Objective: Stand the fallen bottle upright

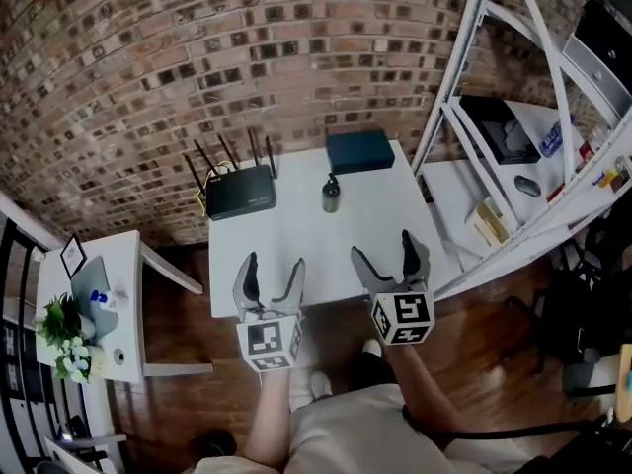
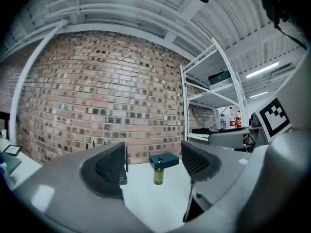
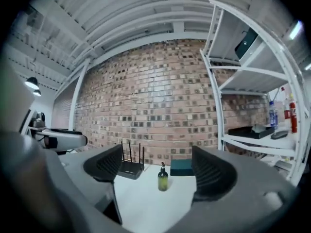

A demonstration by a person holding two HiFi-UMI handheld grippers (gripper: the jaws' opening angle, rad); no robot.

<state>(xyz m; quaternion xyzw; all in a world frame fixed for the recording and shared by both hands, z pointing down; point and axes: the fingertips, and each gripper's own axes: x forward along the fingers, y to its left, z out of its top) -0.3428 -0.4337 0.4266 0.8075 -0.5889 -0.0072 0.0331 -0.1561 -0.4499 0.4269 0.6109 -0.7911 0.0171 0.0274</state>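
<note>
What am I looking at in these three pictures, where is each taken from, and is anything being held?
No robot arm here: a person holds a two-jawed tool in each hand. The downward picture comes from a camera on the person's head; it shows the left tongs and right tongs. The other two come from a camera riding on each tool, looking out between its jaws. On the white table are a small green bottle, standing upright, a black router and a dark box. Both tongs are open and empty; the bottle stands well beyond them.
</note>
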